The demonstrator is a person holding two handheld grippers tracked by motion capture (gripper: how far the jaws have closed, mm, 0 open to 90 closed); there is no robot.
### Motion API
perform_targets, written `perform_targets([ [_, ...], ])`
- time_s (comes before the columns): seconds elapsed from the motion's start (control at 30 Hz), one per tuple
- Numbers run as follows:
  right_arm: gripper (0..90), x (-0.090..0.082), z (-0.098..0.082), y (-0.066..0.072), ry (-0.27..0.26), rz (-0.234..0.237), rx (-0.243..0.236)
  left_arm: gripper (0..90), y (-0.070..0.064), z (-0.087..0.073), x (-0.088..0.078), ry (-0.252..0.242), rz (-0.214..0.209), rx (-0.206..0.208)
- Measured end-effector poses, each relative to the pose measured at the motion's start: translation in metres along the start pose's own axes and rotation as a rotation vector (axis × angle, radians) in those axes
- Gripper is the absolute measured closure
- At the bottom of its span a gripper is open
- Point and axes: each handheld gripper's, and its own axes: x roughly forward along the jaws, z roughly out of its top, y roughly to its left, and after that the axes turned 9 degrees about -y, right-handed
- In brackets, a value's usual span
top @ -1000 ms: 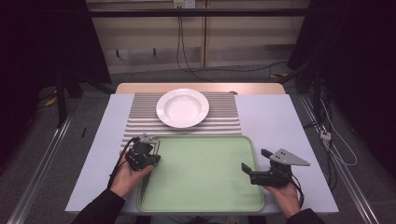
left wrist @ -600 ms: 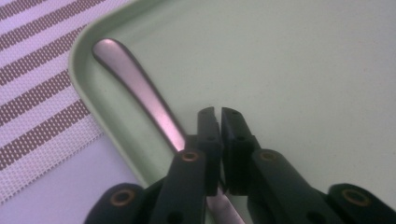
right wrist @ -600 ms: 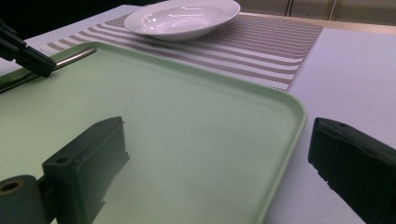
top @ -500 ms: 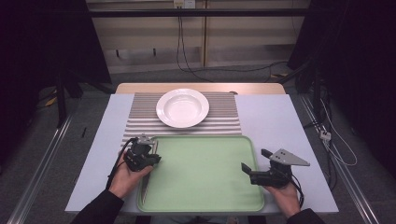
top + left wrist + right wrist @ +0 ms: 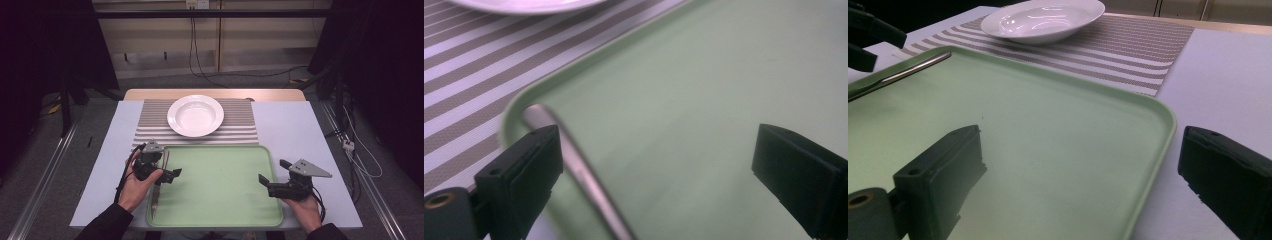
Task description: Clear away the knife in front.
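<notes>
My left claw (image 5: 167,170) hangs over the near left corner of the pale green plastic tray (image 5: 225,200), its two black jaws spread wide and gripping nothing. In the left gripper view, a slim metal utensil handle (image 5: 579,172) lies on the tray floor along its left rim, just beside one jaw; I cannot tell whether they touch. The same handle (image 5: 156,192) runs near to far along the tray's left edge in the high view. My right claw (image 5: 272,175) sits at the tray's near right corner, jaws likewise spread and empty. Beyond the tray, a round white ceramic plate (image 5: 195,115) rests on a grey-and-white striped placemat (image 5: 150,127), on the pale lilac table (image 5: 295,130).
</notes>
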Motion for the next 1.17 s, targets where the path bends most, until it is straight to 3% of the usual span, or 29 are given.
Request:
perform_targets([
  [0.07, 4.3, 0.0, 0.0, 0.0, 0.002, 0.001, -0.002, 5.9, 0.0, 0.0, -0.002, -0.021, -0.007, -0.011],
  [0.23, 4.3, -0.001, 0.0, 0.0, 0.003, -0.004, 0.001, 6.2, 0.004, 0.001, -0.014, -0.073, 0.04, -0.009],
  [0.37, 4.3, -0.001, -0.001, -0.001, 0.002, -0.005, 0.0, 6.2, 0.01, -0.005, -0.024, -0.135, 0.071, -0.062],
  [0.6, 4.3, -0.001, -0.001, -0.002, 0.003, -0.013, 0.012, 6.2, 0.014, -0.018, -0.039, -0.175, 0.113, -0.033],
  [0.8, 4.3, -0.003, -0.002, -0.002, 0.004, -0.016, 0.01, 6.6, 0.018, -0.035, -0.048, -0.174, 0.146, -0.044],
  [0.93, 4.3, -0.005, -0.002, -0.002, 0.003, -0.028, 0.007, 8.6, 0.023, -0.042, -0.053, -0.183, 0.142, -0.063],
  [0.97, 4.3, -0.006, -0.002, -0.002, 0.005, -0.031, 0.009, 9.4, 0.021, -0.041, -0.055, -0.178, 0.178, -0.036],
  [1.0, 4.3, -0.006, -0.002, -0.002, 0.006, -0.032, 0.009, 8.7, 0.018, -0.041, -0.055, -0.186, 0.185, -0.022],
  [1.17, 4.3, -0.007, -0.002, -0.002, 0.005, -0.035, 0.005, 7.5, 0.014, -0.042, -0.052, -0.182, 0.168, -0.024],
])
